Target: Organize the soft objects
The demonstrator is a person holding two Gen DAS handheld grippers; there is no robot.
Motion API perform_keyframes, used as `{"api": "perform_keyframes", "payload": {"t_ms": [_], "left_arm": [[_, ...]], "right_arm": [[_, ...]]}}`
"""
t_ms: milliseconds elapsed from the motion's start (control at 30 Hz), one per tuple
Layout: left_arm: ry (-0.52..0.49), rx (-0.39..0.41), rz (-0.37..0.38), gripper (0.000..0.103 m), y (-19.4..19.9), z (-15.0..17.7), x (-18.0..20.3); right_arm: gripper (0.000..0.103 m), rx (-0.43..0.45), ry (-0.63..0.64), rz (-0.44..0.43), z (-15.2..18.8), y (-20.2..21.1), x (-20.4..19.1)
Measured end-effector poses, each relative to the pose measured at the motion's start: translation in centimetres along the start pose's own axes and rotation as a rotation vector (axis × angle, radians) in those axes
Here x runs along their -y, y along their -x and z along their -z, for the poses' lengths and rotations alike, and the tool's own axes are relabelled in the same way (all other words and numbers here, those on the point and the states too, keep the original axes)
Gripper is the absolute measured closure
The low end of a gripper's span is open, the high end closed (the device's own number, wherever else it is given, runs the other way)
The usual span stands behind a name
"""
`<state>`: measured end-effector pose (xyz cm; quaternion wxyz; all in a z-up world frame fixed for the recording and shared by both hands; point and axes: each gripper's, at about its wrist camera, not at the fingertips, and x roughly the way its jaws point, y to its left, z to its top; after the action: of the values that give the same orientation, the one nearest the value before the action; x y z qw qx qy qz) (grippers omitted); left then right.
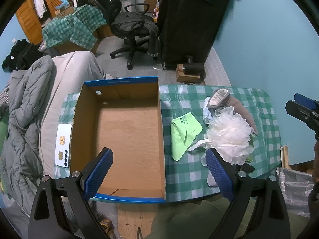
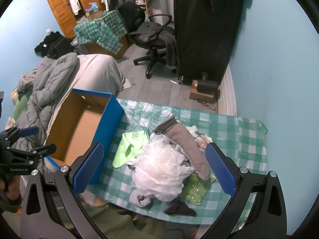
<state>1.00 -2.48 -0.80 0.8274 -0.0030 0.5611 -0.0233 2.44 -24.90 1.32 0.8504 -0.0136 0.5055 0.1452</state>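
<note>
An empty cardboard box with blue outer walls sits on the left of a green checked table. Right of it lies a pile of soft things: a light green cloth, a white mesh bath pouf, a grey-brown sock, a grey slipper, a green beaded pad, a light grey sock and a dark sock. My left gripper hangs open over the box's near right wall. My right gripper stands open above the pouf.
A white phone lies on the table left of the box. A bed with a grey quilt borders the left side. Behind the table are an office chair, a black cabinet and a blue wall.
</note>
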Motion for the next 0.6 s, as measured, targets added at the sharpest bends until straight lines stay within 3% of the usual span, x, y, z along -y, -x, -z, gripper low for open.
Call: {"api": "perform_keyframes", "payload": {"t_ms": [433, 600], "left_arm": [[0.004, -0.013, 0.014, 0.008, -0.8, 0.5, 0.8], [-0.004, -0.026, 0.025, 0.008, -1.5, 0.5, 1.2]], "right_arm": [[0.002, -0.012, -0.001, 0.004, 0.6, 0.1, 0.2], [0.002, -0.031, 0.005, 0.007, 0.6, -0.1, 2.2]]}}
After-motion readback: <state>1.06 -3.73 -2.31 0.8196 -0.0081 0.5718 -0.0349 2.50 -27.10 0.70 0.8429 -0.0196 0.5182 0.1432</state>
